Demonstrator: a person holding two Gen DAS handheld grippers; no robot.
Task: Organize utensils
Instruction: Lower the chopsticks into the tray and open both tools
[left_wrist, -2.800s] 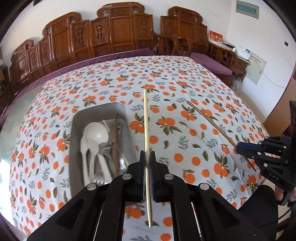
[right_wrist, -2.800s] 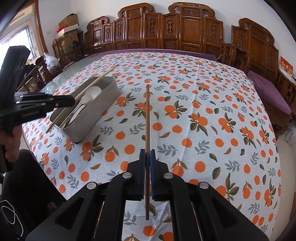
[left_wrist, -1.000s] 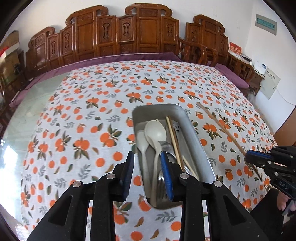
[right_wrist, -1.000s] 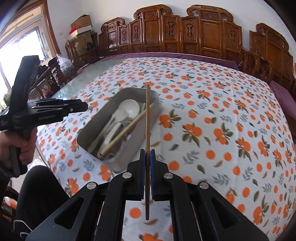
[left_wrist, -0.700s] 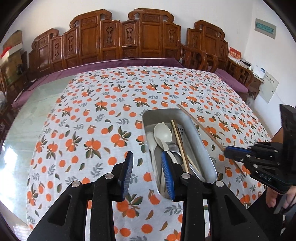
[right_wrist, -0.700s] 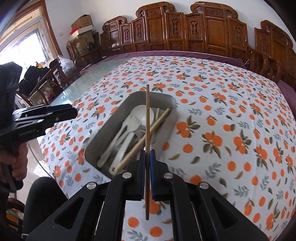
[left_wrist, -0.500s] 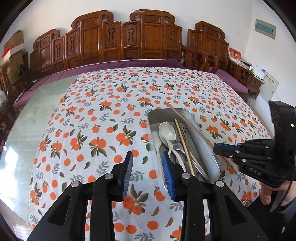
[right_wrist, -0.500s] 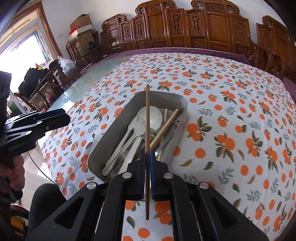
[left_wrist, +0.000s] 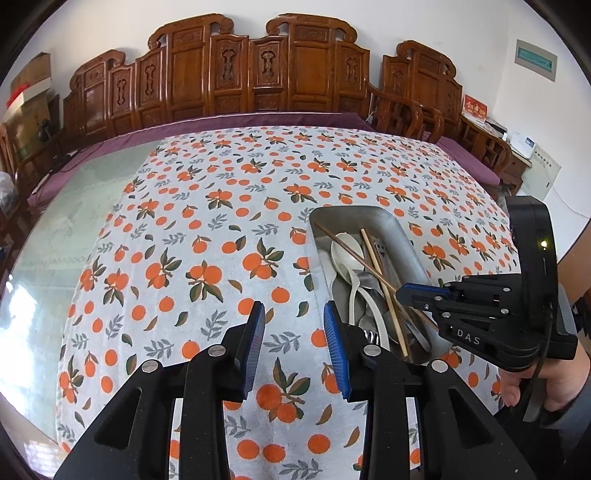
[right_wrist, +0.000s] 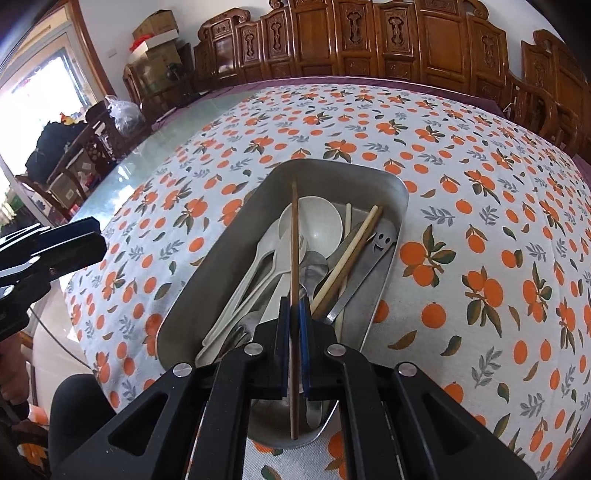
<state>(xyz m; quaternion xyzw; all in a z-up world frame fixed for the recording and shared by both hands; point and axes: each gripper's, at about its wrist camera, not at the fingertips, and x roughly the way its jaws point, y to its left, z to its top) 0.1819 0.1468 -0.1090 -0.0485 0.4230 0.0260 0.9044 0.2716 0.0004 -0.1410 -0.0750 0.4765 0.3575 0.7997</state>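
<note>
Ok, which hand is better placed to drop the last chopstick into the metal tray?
Right. The right gripper is shut on the dark chopstick over the metal tray; the left gripper is open, beside it.

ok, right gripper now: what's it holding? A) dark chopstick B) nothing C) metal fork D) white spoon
A: the right gripper is shut on the dark chopstick, which runs out over the spoons in the metal tray.
</note>
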